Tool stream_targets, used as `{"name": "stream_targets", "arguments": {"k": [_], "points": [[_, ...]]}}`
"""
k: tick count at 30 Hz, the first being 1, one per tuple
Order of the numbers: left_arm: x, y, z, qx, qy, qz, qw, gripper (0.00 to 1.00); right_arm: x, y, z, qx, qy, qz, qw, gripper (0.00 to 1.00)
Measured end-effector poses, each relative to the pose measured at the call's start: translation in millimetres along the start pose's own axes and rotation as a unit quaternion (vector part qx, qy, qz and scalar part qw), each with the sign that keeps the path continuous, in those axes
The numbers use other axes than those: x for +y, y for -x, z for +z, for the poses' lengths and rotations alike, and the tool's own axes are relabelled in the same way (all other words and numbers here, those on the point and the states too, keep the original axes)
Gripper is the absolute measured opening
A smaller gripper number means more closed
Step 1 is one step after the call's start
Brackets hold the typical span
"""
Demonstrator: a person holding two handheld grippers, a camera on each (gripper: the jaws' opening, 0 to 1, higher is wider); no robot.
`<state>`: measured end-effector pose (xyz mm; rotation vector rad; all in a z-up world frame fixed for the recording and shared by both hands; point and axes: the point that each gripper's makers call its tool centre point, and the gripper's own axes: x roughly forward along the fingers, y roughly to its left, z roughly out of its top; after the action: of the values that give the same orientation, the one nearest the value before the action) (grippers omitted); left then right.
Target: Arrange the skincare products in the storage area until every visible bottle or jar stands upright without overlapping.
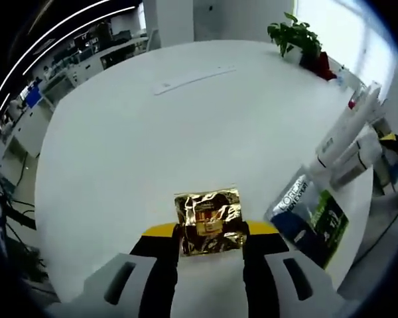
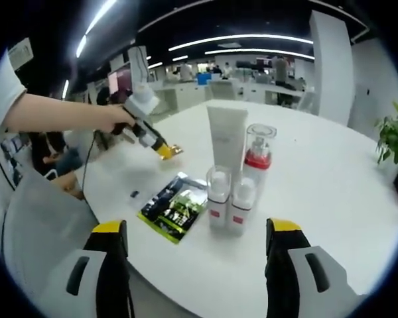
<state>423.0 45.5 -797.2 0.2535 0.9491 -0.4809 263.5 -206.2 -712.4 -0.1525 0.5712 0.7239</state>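
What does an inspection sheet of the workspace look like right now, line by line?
Surface: round white table.
Job's things: white tube, clear bottle with red band and two small bottles upright, close together; dark green sachet flat beside them; gold sachet.
Clutter: white strip at far side.
Grippers: left hand-held gripper shut on gold sachet; right hand-held gripper open, holding nothing.
Cables: one trails under the person's hand.
Surroundings: open office, potted plant.

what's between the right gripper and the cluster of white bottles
Nothing: in the right gripper view, bare white table separates the open right gripper from the bottles.
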Motion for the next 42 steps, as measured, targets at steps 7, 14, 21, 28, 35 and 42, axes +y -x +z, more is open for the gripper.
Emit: {"name": "stream_targets", "arguments": {"k": [7,14,21,28,35,42], "points": [[-34.8,36,-6.6,-0.042,0.003,0.001,0.9991,0.41,6,2,11.5,-0.024,0.004,0.011,0.9997,0.82],[-67.7,60,-16.7,-0.062,-0.009,0.003,0.9981,0.41,15,2,15.9,-0.031,0.015,0.026,0.9991,0.8],[-100.9,85,-23.8,-0.085,0.001,0.005,0.9964,0.41,17,3,17.3,-0.032,0.018,0.03,0.9989,0.78],[-138.1,100,-36.3,-0.096,-0.003,-0.003,0.9954,0.41,24,3,18.8,-0.033,0.019,0.049,0.9981,0.71],[-157.5,116,-34.0,-0.114,-0.014,-0.003,0.9934,0.41,29,3,17.6,-0.028,0.029,0.058,0.9975,0.65],[-176.3,132,-23.3,-0.141,-0.037,0.003,0.9892,0.41,40,4,23.1,-0.045,-0.013,0.105,0.9934,0.48]]}}
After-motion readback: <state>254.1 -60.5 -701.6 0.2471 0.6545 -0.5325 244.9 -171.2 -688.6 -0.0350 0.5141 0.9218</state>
